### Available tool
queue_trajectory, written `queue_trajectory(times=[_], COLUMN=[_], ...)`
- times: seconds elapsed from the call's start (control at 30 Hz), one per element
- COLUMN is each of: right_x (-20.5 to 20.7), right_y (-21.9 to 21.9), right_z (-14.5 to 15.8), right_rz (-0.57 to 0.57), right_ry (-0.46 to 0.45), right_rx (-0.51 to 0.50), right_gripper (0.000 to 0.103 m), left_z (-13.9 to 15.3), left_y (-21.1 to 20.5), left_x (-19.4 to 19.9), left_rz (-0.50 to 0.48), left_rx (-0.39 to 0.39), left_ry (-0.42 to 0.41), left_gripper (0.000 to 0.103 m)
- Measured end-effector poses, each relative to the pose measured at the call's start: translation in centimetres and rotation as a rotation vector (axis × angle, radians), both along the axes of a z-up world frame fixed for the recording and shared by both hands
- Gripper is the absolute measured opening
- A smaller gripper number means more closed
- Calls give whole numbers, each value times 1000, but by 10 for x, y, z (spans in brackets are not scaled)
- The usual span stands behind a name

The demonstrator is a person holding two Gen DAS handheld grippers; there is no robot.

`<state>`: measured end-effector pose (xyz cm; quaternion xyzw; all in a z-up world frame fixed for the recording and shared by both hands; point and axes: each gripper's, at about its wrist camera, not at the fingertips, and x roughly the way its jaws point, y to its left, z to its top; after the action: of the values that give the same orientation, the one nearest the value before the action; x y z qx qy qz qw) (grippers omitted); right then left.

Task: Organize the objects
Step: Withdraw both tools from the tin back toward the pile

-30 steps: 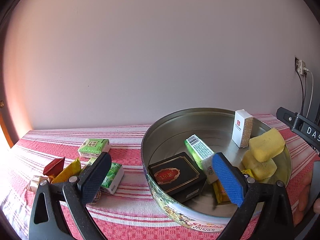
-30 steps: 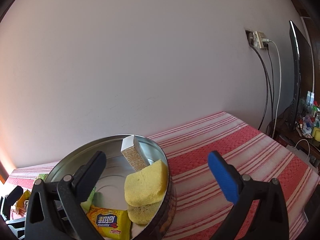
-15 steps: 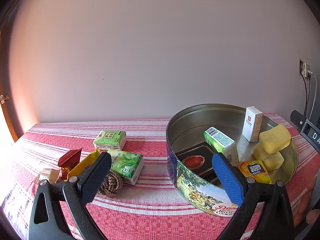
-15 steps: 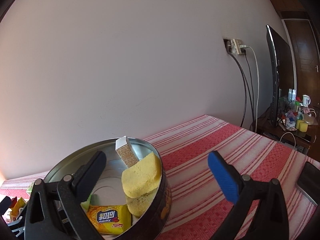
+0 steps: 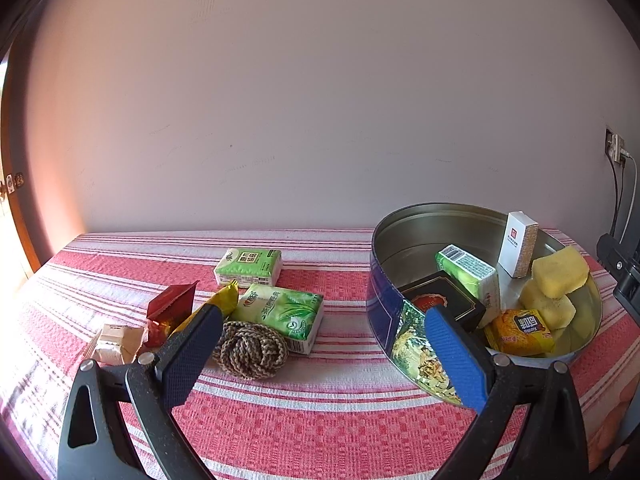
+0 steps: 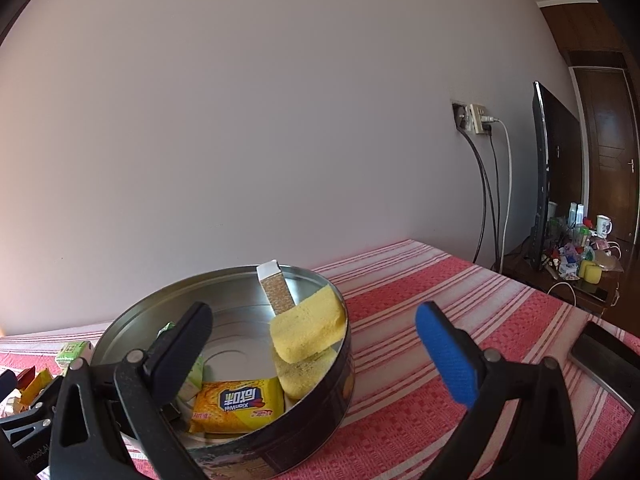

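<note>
At the far left of the desk (image 5: 340,408), near its edge, a pale wrapped sweet (image 5: 114,344), a red packet (image 5: 170,306) and a yellow-orange packet (image 5: 218,302) are lying bunched together. Just right of them a coiled rope knot (image 5: 252,350) is touching a green tissue pack (image 5: 280,314), and a second green tissue pack (image 5: 248,267) is sitting behind, closer to the wall. The left tongs (image 5: 316,352) are hanging spread wide and empty above this cluster, with open striped cloth between the packs and the round tin (image 5: 404,344).

Further right, the tin is holding a black box (image 5: 444,294), a green carton (image 5: 468,270), a white box (image 5: 518,244) leaning on the rim, two yellow sponges (image 5: 558,272) and a yellow snack packet (image 5: 520,330). The right tongs (image 6: 316,354) are also spread wide and empty, over the tin's right rim. Beyond it the cloth is running bare to the desk's right edge, where a dark flat device (image 6: 604,354) is lying.

Compared with a second ago, the left camera view is sitting farther left and back, so the tin is now off to the right and the loose items are in fuller view; the right view is showing more of the room.
</note>
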<state>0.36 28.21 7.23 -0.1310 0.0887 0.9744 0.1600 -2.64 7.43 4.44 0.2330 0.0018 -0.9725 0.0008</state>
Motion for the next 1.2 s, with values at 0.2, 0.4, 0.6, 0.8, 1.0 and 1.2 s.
queue_trajectory(times=[0.2,0.4,0.6,0.8,1.0,1.2], right_x=[5,7,4,-6,-22,-44], right_y=[-20,-49,-88,-132,-173,-208], right_z=[-1,-3,-7,-13,-21,-35], right_rz=[27,86,170,271,368,449], right_ry=[-9,-16,-55,-121,-201,-321], right_rx=[2,-21,-17,-16,-24,-49], right_gripper=[103,103,103,97,95,95], left_z=[-2,-5,-8,-17,-31,-50], left_y=[-26,-64,-115,-168,-193,-193], left_x=[0,-3,-4,-14,-30,-54], left_rz=[22,74,127,182,187,160], left_rx=[5,-12,-30,31,66,84], left_ry=[-25,-62,-91,-184,-308,-438], left_gripper=[102,102,102,102,102,102])
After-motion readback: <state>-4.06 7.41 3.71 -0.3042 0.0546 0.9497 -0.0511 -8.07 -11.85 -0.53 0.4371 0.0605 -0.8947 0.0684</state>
